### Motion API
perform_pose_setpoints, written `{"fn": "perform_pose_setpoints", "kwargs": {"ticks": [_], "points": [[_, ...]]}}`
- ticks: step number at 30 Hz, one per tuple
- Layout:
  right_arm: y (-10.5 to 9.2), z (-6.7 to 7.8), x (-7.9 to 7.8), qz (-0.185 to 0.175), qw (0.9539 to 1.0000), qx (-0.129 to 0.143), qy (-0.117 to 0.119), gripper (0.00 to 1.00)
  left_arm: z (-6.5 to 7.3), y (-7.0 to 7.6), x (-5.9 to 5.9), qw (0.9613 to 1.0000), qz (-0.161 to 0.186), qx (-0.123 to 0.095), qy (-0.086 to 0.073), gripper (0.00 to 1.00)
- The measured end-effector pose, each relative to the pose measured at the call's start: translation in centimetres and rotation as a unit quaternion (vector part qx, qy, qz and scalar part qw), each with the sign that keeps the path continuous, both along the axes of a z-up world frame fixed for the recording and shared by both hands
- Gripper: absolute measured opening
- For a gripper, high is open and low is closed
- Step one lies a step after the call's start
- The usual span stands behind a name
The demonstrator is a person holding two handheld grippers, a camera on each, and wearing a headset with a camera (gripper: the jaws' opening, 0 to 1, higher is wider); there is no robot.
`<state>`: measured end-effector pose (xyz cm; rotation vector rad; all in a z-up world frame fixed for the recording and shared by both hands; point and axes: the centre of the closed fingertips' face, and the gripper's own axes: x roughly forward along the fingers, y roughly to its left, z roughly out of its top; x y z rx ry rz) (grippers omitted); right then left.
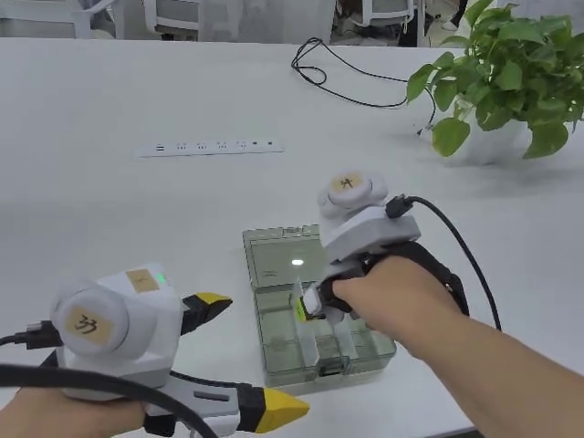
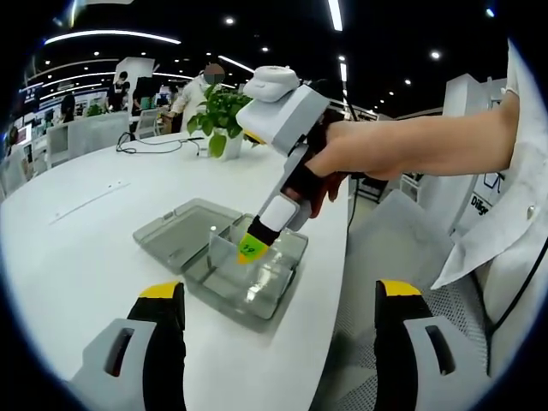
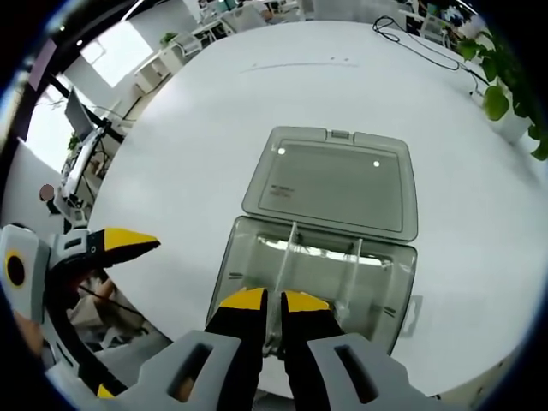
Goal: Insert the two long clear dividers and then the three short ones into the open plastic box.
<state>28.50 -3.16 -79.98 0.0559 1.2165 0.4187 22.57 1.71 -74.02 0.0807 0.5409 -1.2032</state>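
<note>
My R gripper (image 3: 274, 301) had its jaws pinched nearly together on a clear divider (image 3: 288, 257). Its thin edge ran straight between the tips and on ahead of them into the open plastic box (image 3: 381, 287). The divider stood upright in the box base, directly under and ahead of the R jaws (couldn't tell long vs short from here). A 2nd divider (image 3: 351, 270) stood upright just right of the R jaws, running the same way, apart from the held one. The lid (image 3: 334, 184) lay flat open beyond the base, further ahead of the jaws.

My L gripper (image 2: 278, 291) had jaws wide apart w/ nothing between them. The box sat ahead of them, and the R gripper pointed down into it from the upper right. In the right gripper view, one L yellow tip sat off to the left of the R jaws, clear of the box.

All on a white table (image 1: 109, 210). A power strip (image 1: 210, 146), potted plant (image 1: 506, 73) and black cable (image 1: 347, 78) lay well beyond the box.
</note>
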Motion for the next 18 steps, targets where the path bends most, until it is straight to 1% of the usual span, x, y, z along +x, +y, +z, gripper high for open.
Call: {"fn": "perform_pose_setpoints", "kwargs": {"ticks": [4,6,11,14,18], "points": [[0.0,-0.5,-0.1,0.011,0.9999,0.004,0.001,0.08,-0.2,0.1,0.0,1.0,-0.001,0.004,-0.001,0.95],[0.1,-0.6,-0.1,0.011,0.9999,0.009,0.002,0.08,-0.3,0.1,0.0,1.0,0.0,0.007,-0.004,0.96],[0.1,-1.2,-0.1,0.016,0.9998,0.012,0.006,0.08,-0.4,0.1,-0.1,1.0,-0.005,0.007,-0.004,0.97],[0.2,-1.4,-0.1,0.018,0.9997,0.014,0.008,0.08,-0.5,0.1,-0.1,0.9998,-0.01,0.013,-0.008,0.99],[0.2,-1.6,-0.2,0.021,0.9996,0.017,0.009,0.09,-0.7,0.2,-0.2,0.9998,-0.012,0.016,-0.008,1.0]]}}
